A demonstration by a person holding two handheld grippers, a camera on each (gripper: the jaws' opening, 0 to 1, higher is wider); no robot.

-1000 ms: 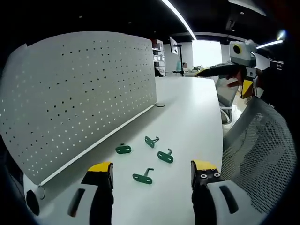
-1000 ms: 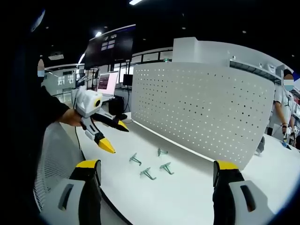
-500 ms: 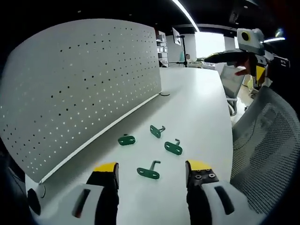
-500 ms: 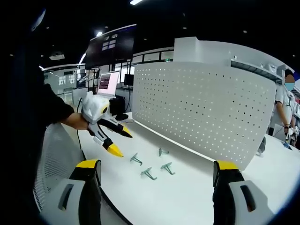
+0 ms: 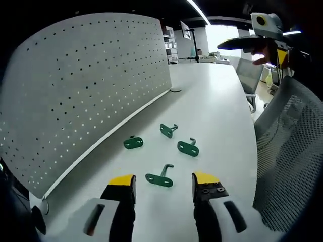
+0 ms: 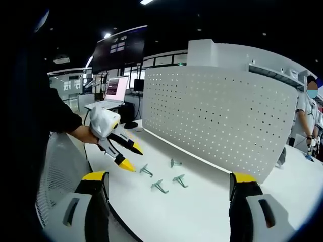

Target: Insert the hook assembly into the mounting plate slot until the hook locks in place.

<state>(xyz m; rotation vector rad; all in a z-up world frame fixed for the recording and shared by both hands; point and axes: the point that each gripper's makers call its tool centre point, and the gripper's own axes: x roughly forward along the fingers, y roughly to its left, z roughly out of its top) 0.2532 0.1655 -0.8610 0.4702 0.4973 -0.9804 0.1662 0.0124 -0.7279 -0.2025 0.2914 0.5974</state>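
Several small green hooks lie on the white table in front of the white perforated mounting plate (image 5: pixel 86 85). My left gripper (image 5: pixel 164 180) is open and hovers low over the table, its yellow-tipped jaws on either side of the nearest hook (image 5: pixel 160 179). Other hooks (image 5: pixel 188 147) lie just beyond. In the right gripper view the left gripper (image 6: pixel 132 158) points down at the hooks (image 6: pixel 159 186), with the plate (image 6: pixel 222 116) behind. My right gripper (image 6: pixel 169 177) is open, held back and high above the table; it also appears from the left gripper view, right gripper (image 5: pixel 262 43).
A mesh chair back (image 5: pixel 287 161) stands at the table's near edge. A lit monitor (image 6: pixel 116 88) sits at the far end of the table. A person (image 6: pixel 308 121) stands behind the plate's right end. A round grommet (image 5: pixel 175 90) lies by the plate's base.
My left gripper has come down and forward towards the hooks, and its jaws have narrowed around the nearest one. The right gripper has stayed put.
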